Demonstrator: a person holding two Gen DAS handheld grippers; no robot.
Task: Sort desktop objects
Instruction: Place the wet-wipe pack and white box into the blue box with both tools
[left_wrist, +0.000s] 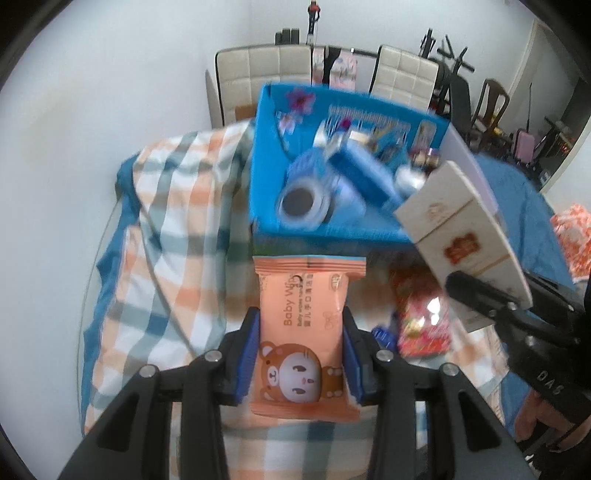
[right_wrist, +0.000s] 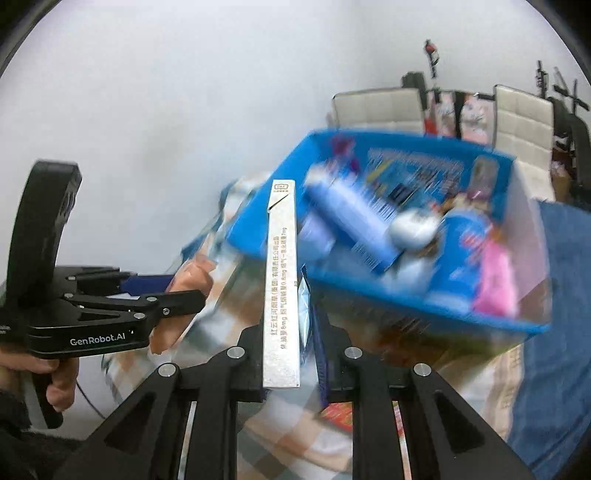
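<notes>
An orange baby-wipes pack with a bear picture sits between the blue pads of my left gripper, which is shut on it above the checked cloth. My right gripper is shut on a long white carton with a red emblem, held tilted over the near right corner of the blue box. In the right wrist view the carton stands edge-on in my right gripper, and the left gripper with the wipes pack hangs at the left. The blue box holds several blurred items.
A checked orange, teal and white cloth covers the table. A red shiny packet lies on it near the box. Two pale padded chairs stand behind the table. A hand grips the left gripper's handle.
</notes>
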